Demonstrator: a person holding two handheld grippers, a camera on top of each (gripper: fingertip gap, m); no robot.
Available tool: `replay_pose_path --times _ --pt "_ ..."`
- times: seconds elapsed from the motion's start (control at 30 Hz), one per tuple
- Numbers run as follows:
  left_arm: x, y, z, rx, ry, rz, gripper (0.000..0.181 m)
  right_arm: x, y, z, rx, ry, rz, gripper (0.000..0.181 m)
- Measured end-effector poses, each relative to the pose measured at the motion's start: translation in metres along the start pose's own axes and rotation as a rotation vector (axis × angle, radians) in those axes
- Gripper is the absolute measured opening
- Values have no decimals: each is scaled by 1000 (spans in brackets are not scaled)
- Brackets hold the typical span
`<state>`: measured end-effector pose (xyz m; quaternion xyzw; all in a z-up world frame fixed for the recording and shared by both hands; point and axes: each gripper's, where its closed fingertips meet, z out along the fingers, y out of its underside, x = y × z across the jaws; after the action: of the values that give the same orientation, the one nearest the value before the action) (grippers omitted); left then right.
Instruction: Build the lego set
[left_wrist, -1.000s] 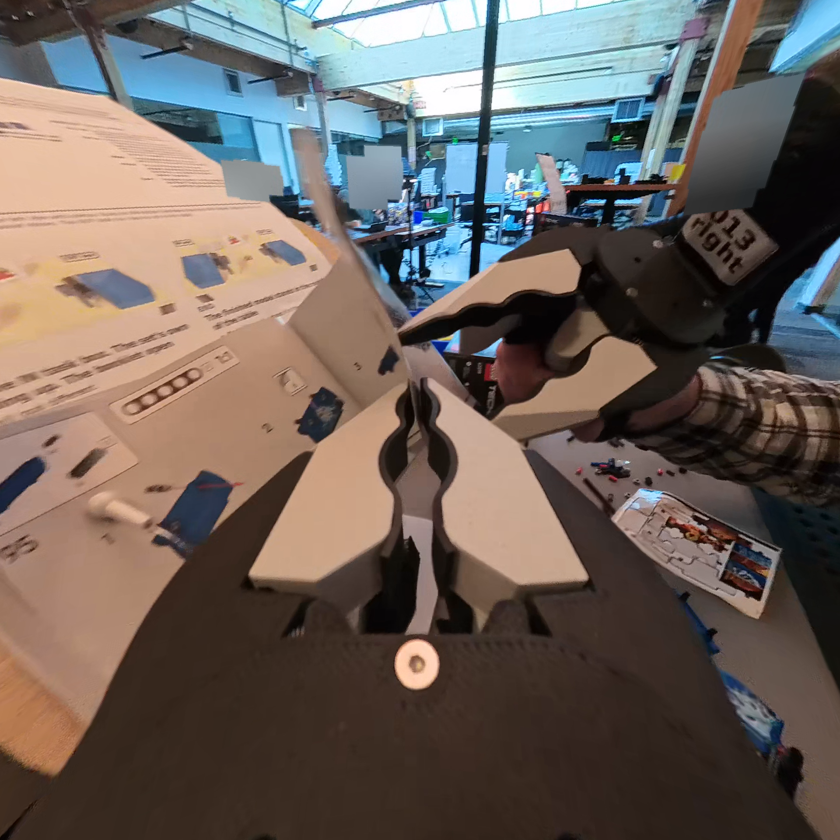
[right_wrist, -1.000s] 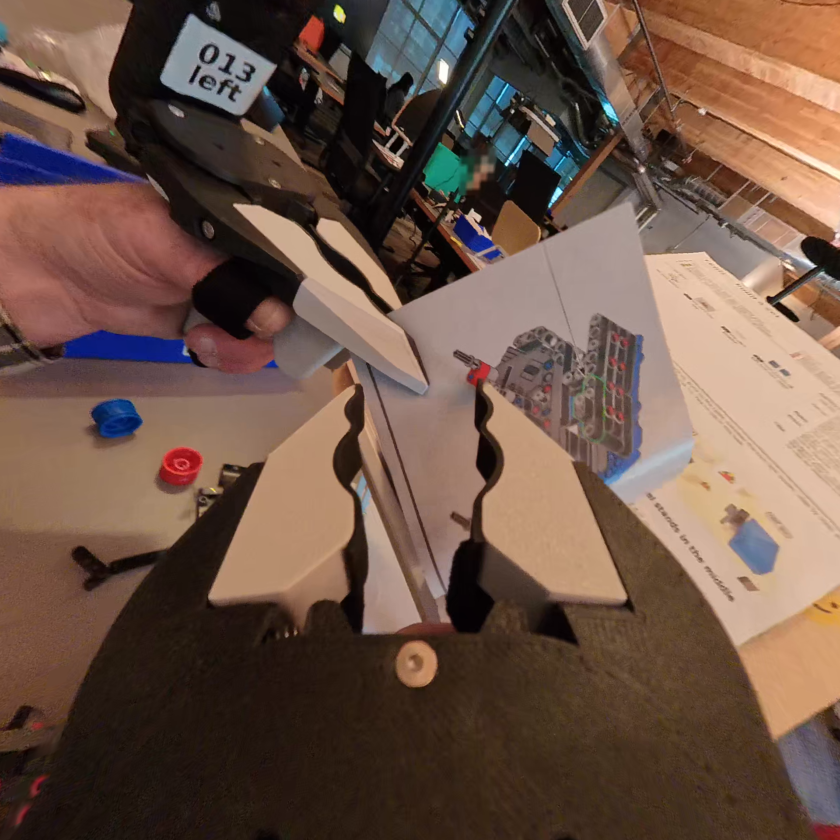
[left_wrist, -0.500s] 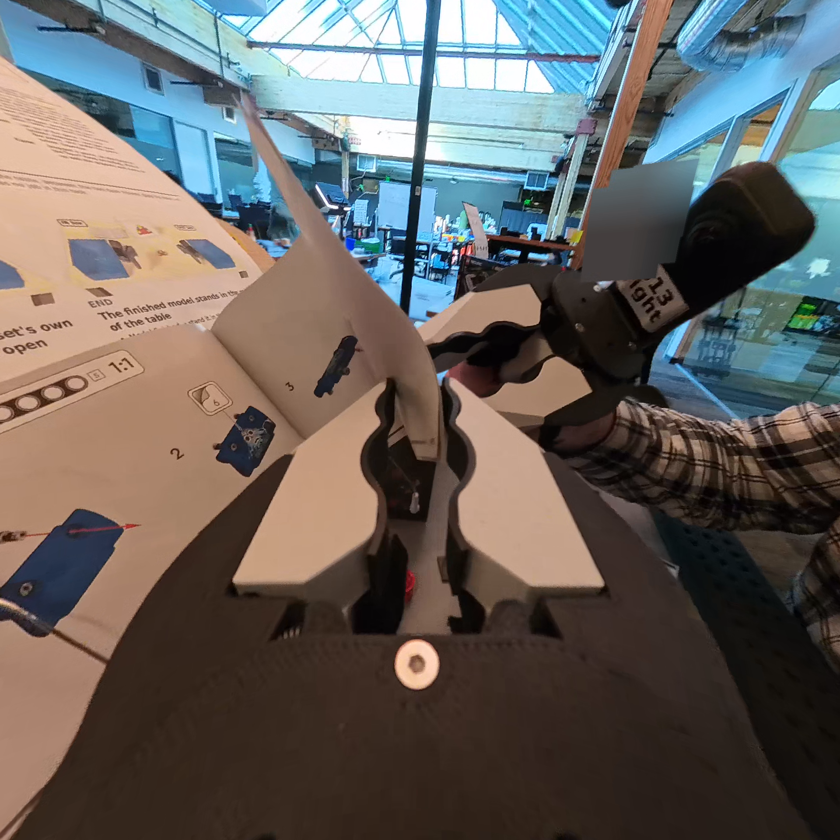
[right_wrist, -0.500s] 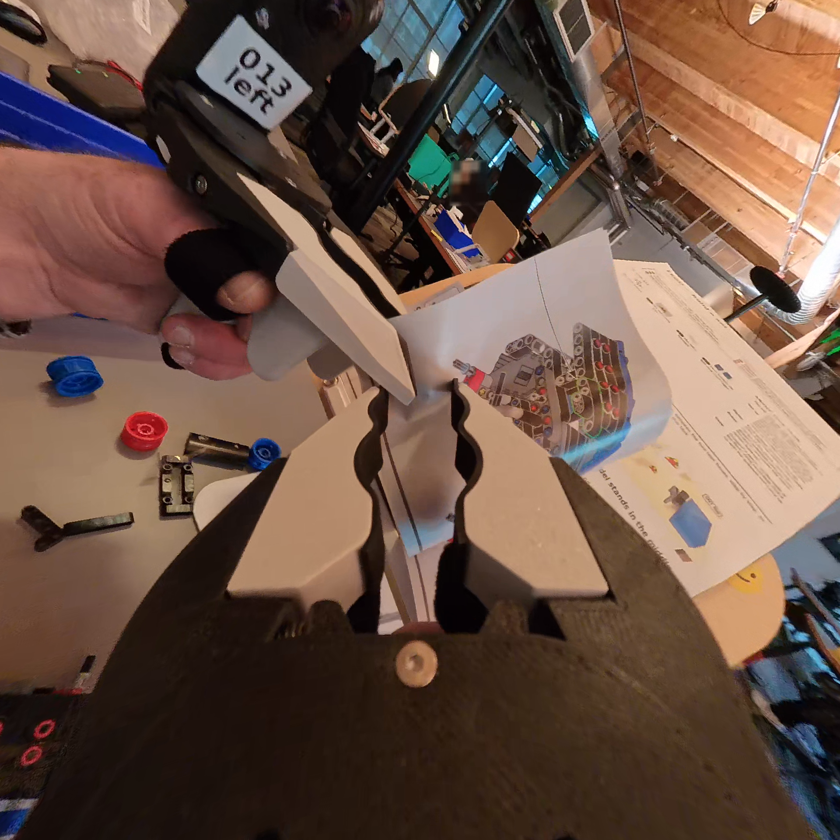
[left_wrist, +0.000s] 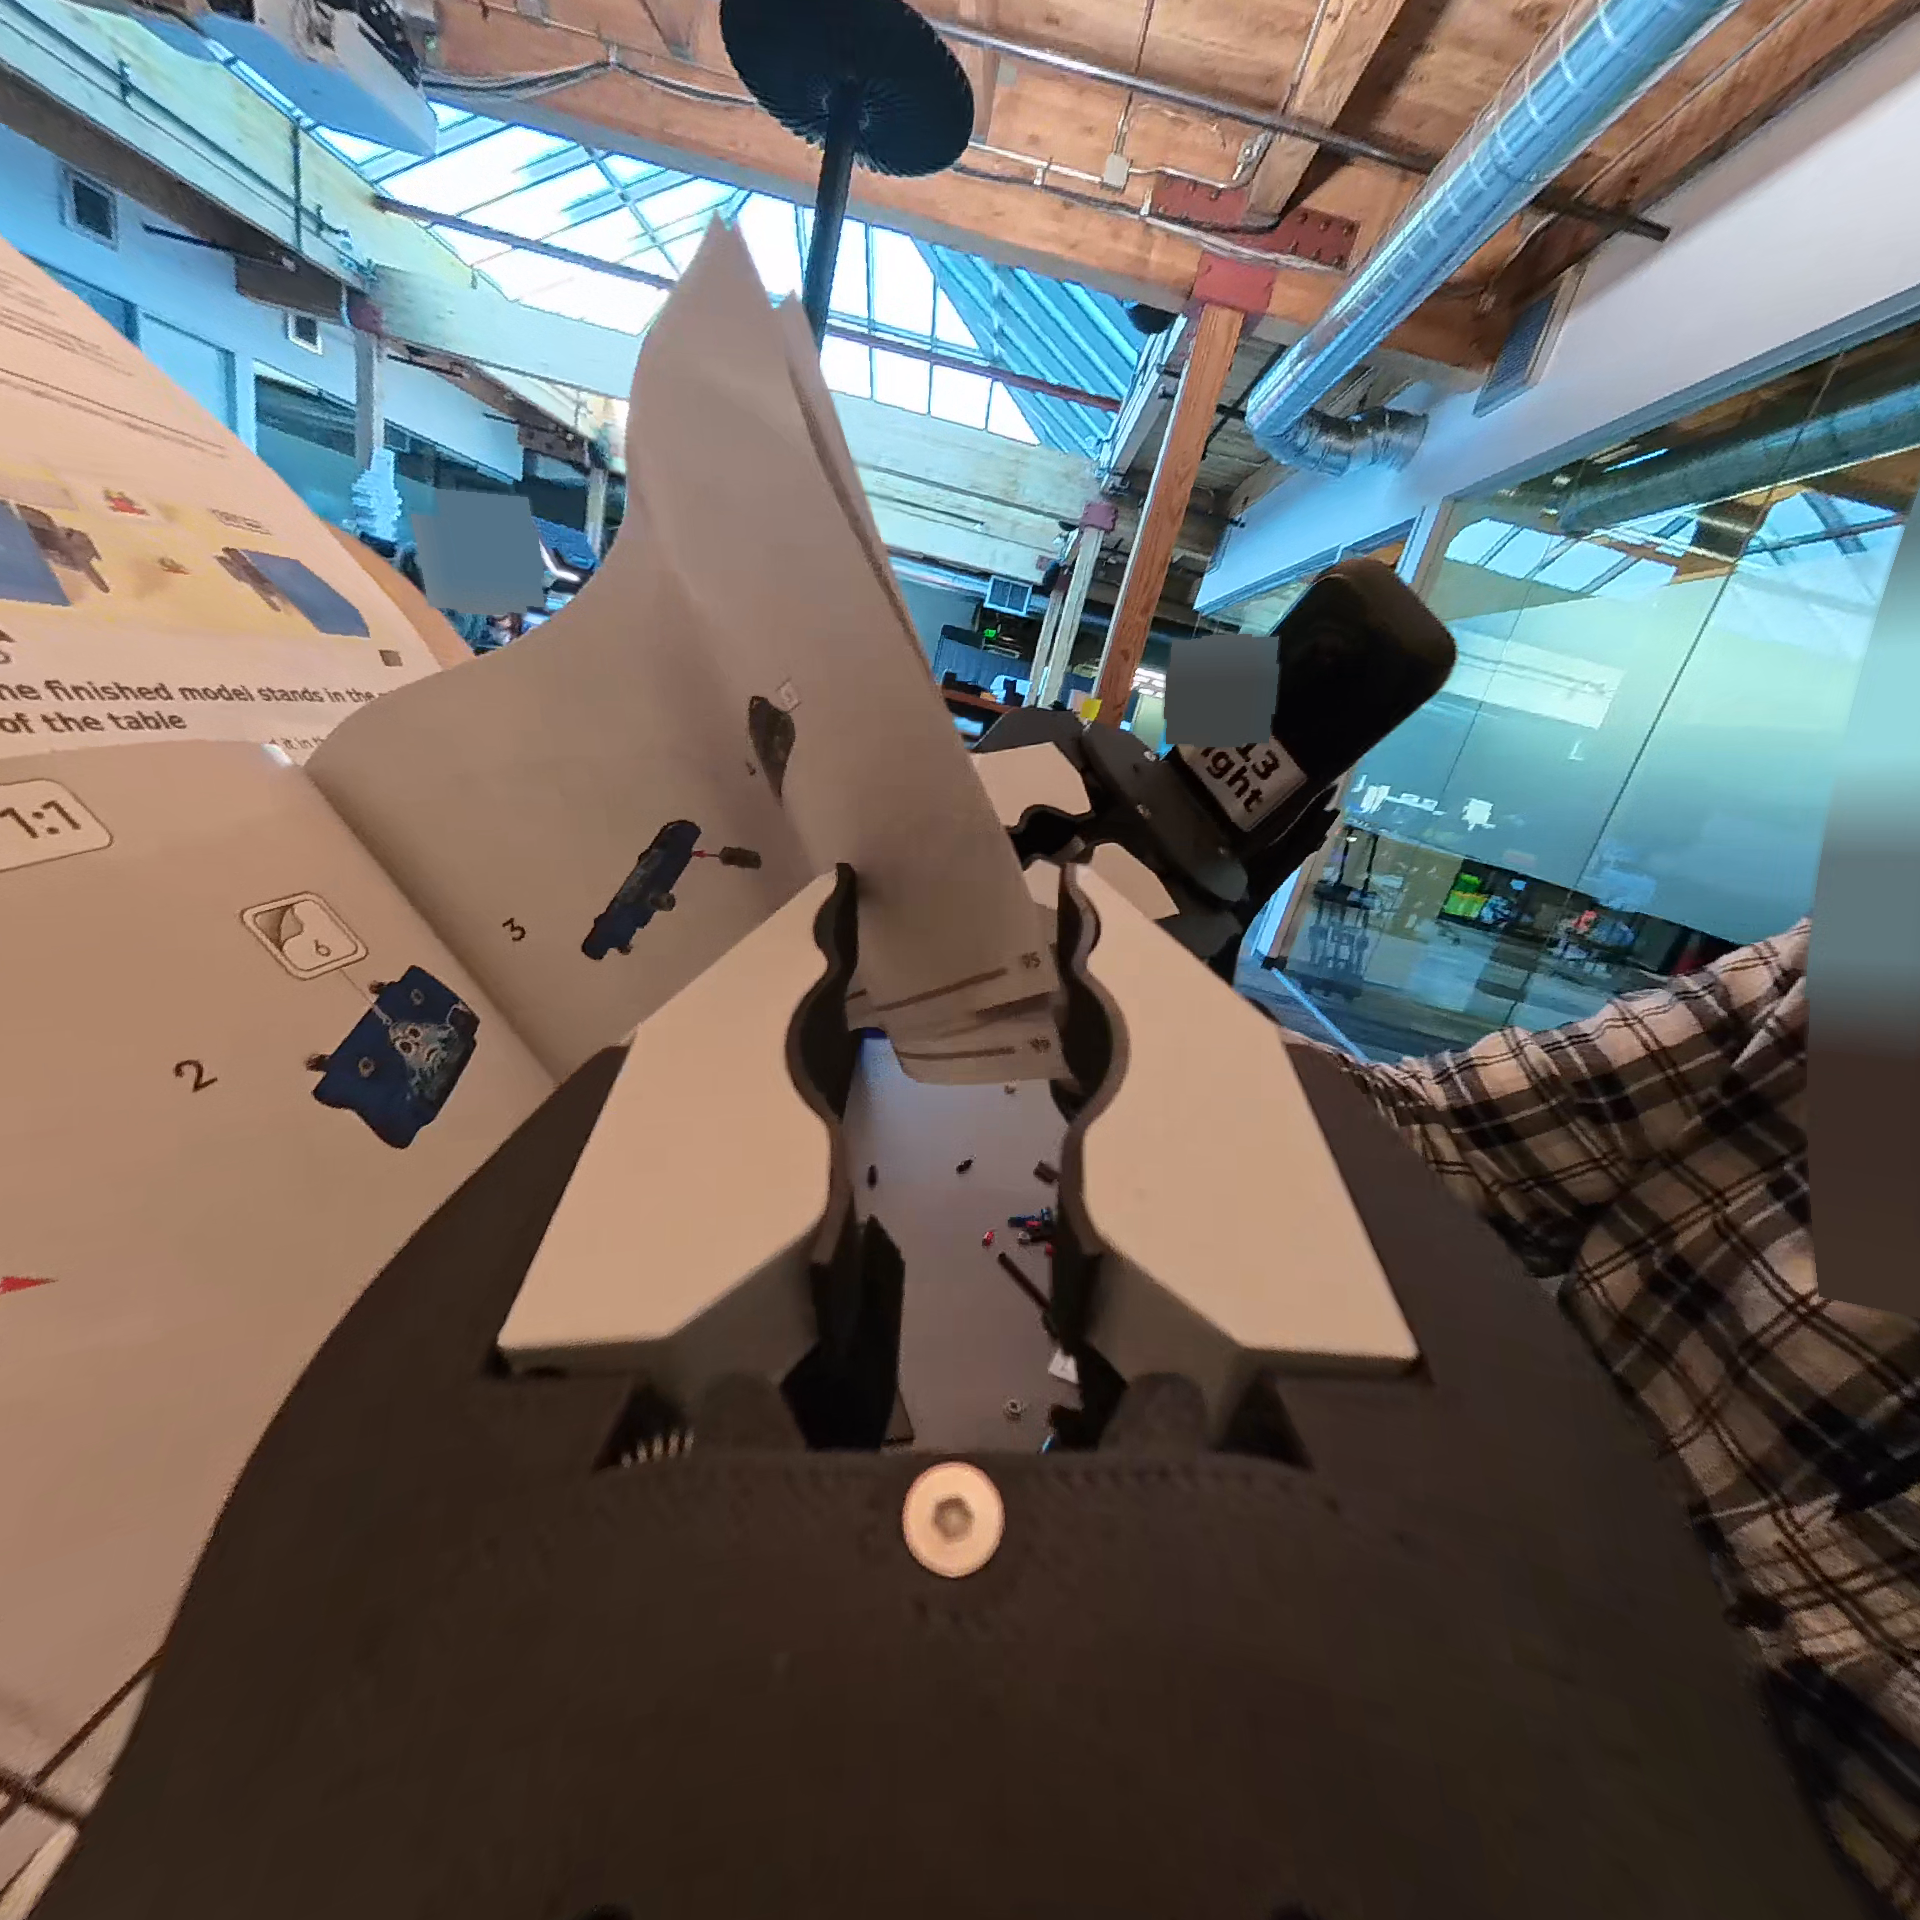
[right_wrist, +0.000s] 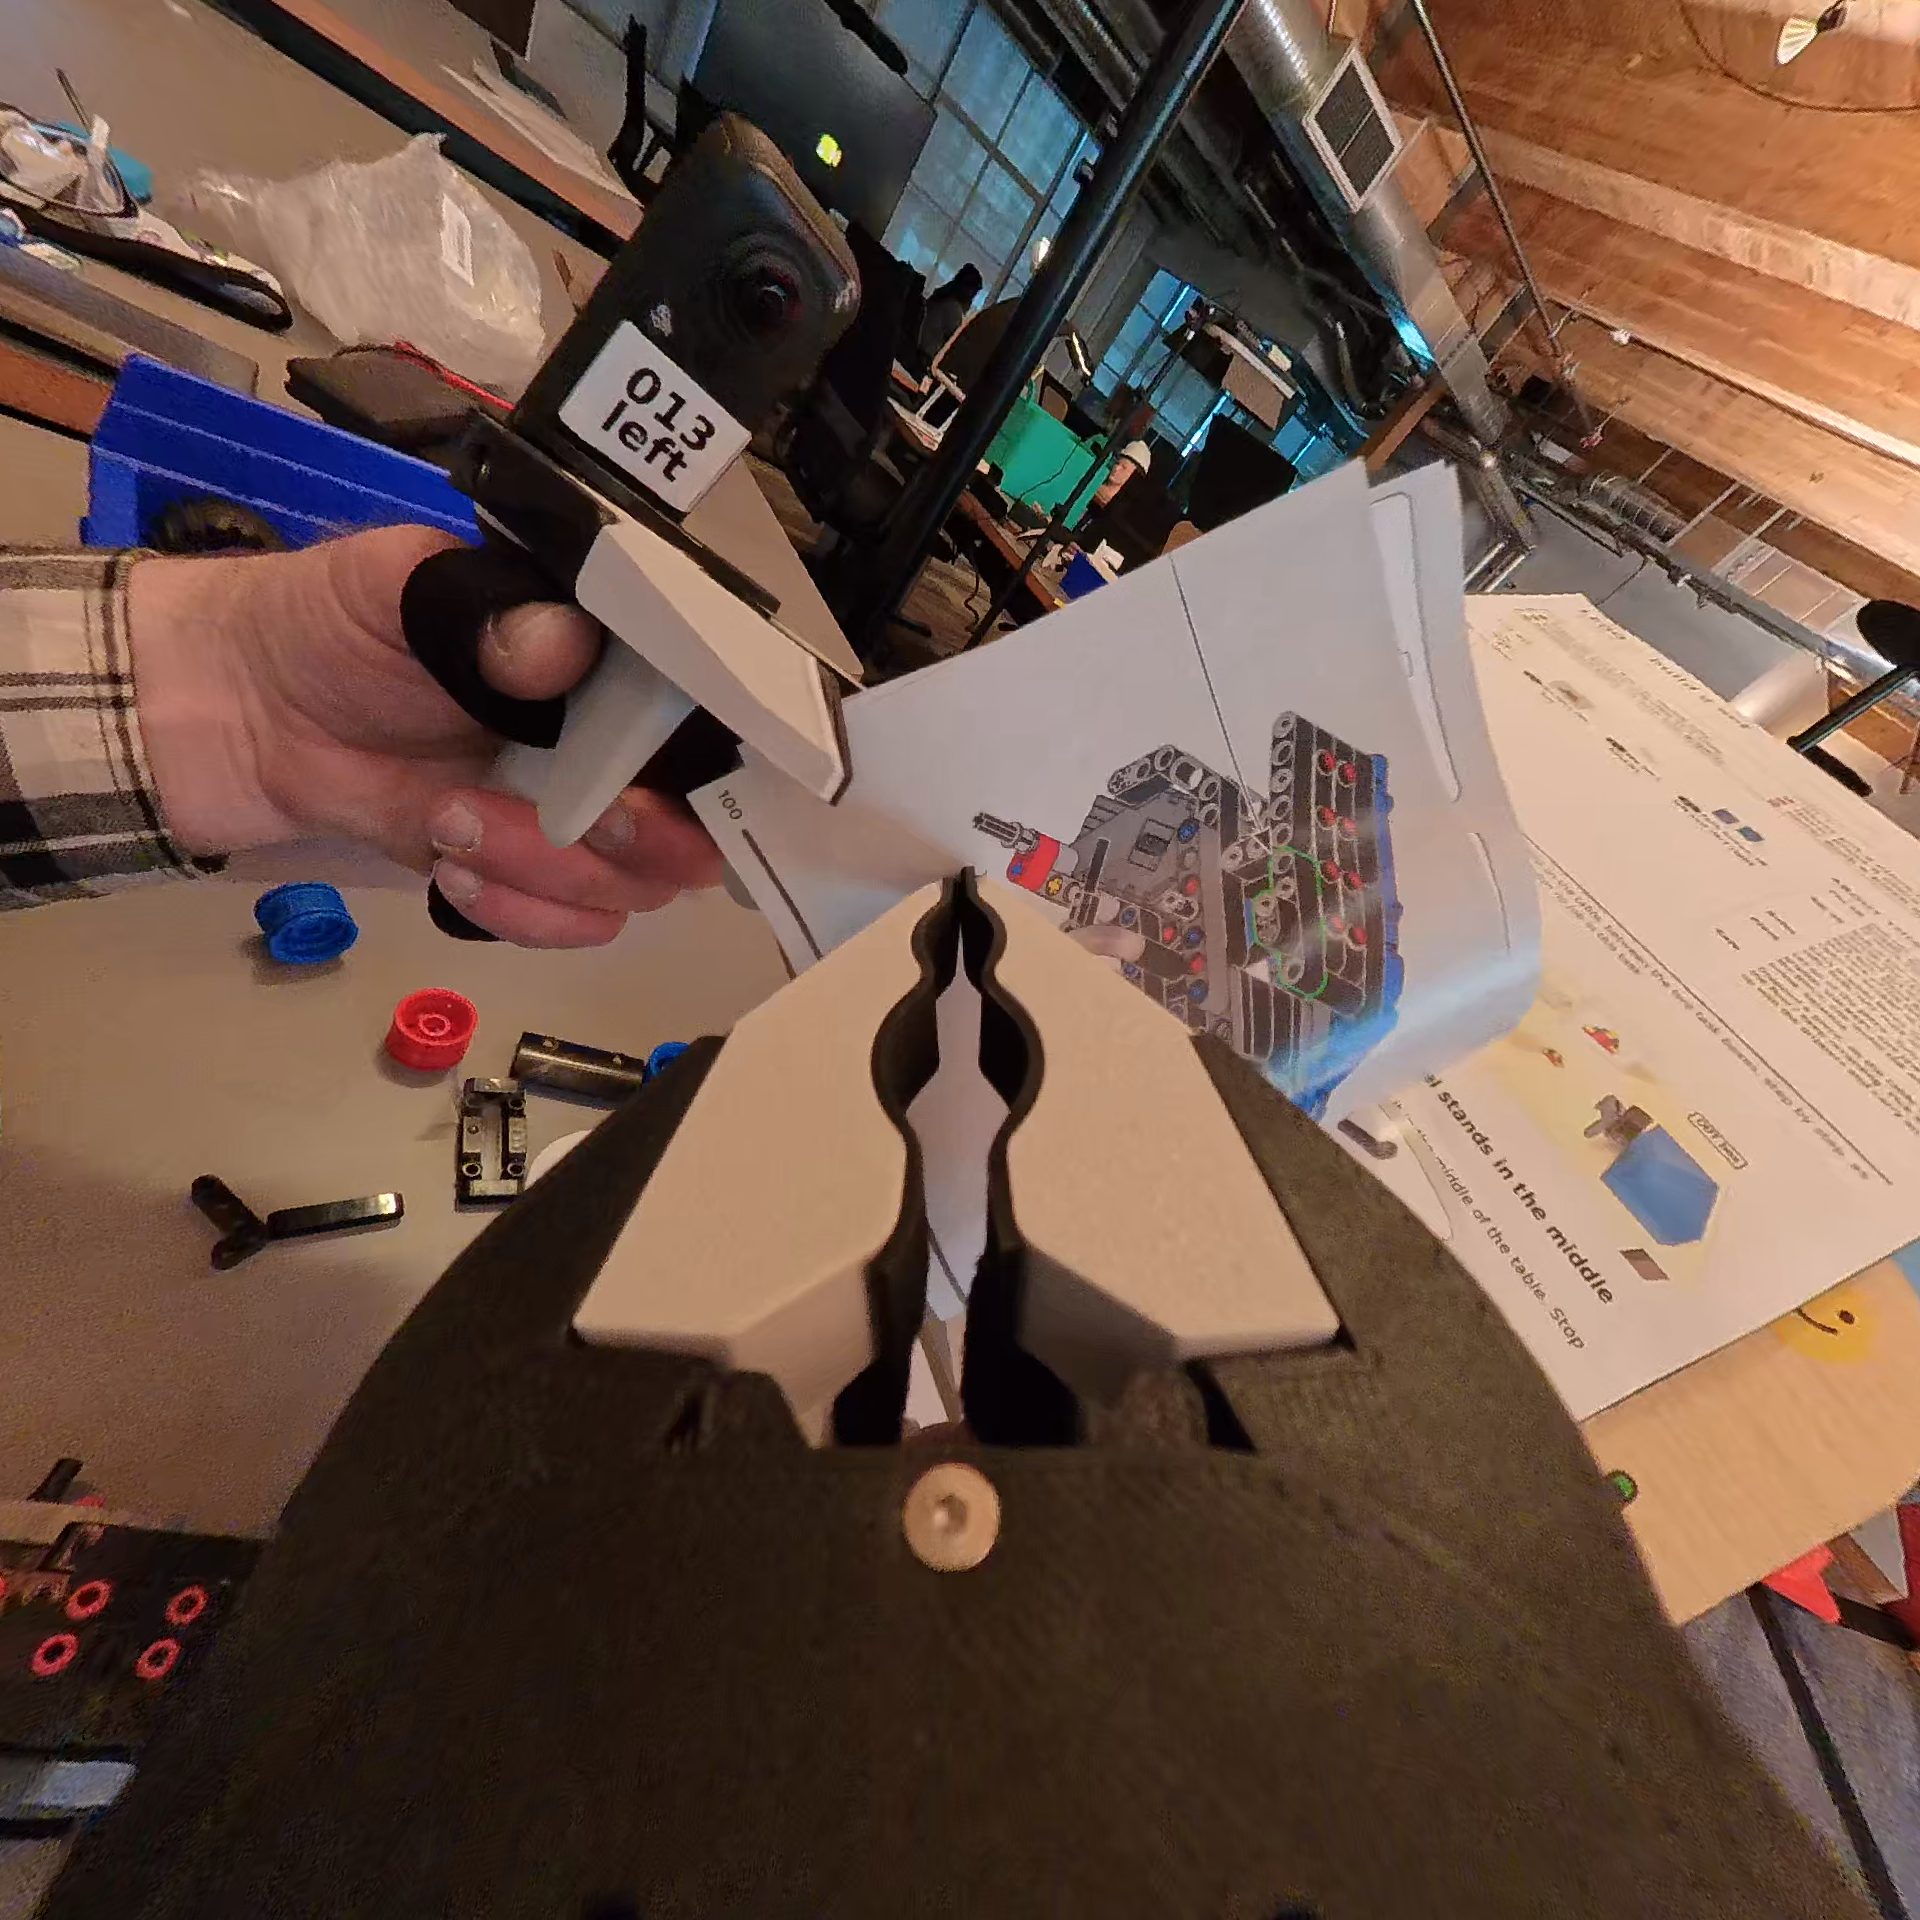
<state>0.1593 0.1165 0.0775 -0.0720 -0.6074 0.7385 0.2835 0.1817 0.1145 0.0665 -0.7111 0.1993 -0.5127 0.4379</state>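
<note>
The open instruction booklet (left_wrist: 343, 1039) has a sheaf of its pages (left_wrist: 779, 623) lifted upright. My left gripper (left_wrist: 951, 883) is open, and the lower corner of the sheaf stands loosely between its fingers. My right gripper (right_wrist: 961, 883) is shut on the lower edge of the lifted page (right_wrist: 1143, 727), which shows a picture of the grey, black and blue model. In the right wrist view the left gripper (right_wrist: 844, 717) sits at the page's left corner. In the left wrist view the right gripper (left_wrist: 1039, 831) is behind the sheaf.
A printed task sheet (right_wrist: 1714, 935) lies under the booklet on the right. Loose pieces lie on the table at left: a blue wheel (right_wrist: 307, 920), a red wheel (right_wrist: 431, 1029), black parts (right_wrist: 488, 1138) and a black connector (right_wrist: 291, 1221). A blue bin (right_wrist: 260, 468) stands behind. The grippers are tip to tip, or close to it. From either gripper's tips it is about 30 cm to the black connector (right_wrist: 291, 1221).
My left gripper was shut on the pages and has opened, letting them go. My right gripper was open around the pages and has shut on them. Both views have tilted upward.
</note>
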Motion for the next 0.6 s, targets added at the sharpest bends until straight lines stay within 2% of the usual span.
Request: replay_pose_path --times 0.13,0.43,0.6 --pt "0 -4 -3 28 10 -13 35 1 1 -4 8 2 15 0" --pt "-2 -5 -4 37 2 -8 20 6 2 -11 19 13 42 0" --pt "-4 -10 -10 54 -13 -4 15 16 12 -16 -33 59 10 0"
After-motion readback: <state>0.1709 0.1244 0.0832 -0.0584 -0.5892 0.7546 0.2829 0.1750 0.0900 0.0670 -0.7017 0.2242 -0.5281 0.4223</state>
